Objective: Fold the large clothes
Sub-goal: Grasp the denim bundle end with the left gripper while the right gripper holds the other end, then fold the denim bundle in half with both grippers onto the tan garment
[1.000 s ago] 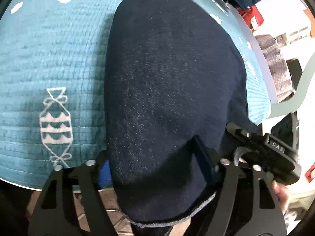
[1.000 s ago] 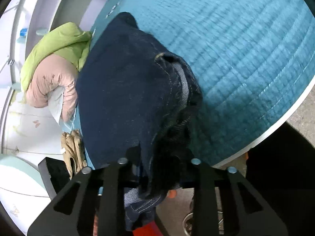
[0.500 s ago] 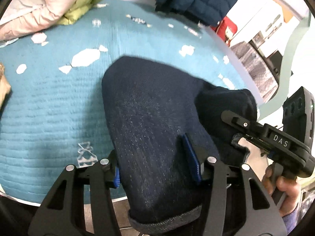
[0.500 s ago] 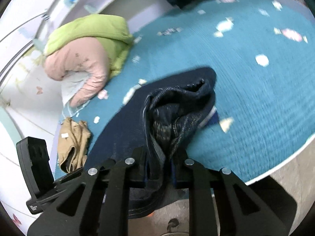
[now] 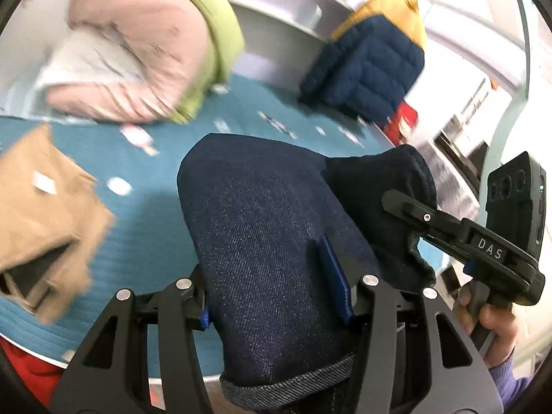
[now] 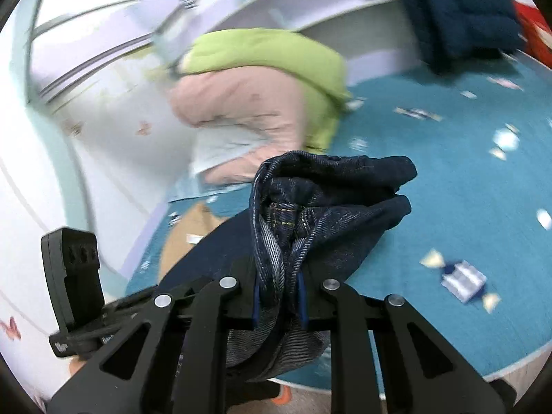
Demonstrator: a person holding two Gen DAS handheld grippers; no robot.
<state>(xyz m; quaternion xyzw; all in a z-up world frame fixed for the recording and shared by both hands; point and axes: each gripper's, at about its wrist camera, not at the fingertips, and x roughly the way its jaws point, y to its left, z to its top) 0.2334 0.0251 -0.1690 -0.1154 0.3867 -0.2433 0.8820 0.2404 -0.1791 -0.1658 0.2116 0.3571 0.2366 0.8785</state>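
Observation:
Dark blue jeans [image 5: 262,227] are held up off the teal quilted bed [image 5: 145,227]. My left gripper [image 5: 276,293] is shut on a wide fold of the denim, which drapes over and between its blue pads. My right gripper [image 6: 278,293] is shut on the bunched waistband of the jeans [image 6: 310,207], with seams and stitching showing. The right gripper [image 5: 462,238] also shows at the right of the left wrist view, and the left gripper's body [image 6: 74,276] shows at the left of the right wrist view.
A pink and green puffer pile [image 5: 145,48] lies at the back of the bed, also in the right wrist view [image 6: 262,86]. A tan garment [image 5: 41,220] lies at the left. A navy and yellow quilted jacket [image 5: 376,58] stands at the back right.
Both grippers have risen and tilted up with the jeans, lifting the denim off the bed. More of the back of the bed and the wall has come into view.

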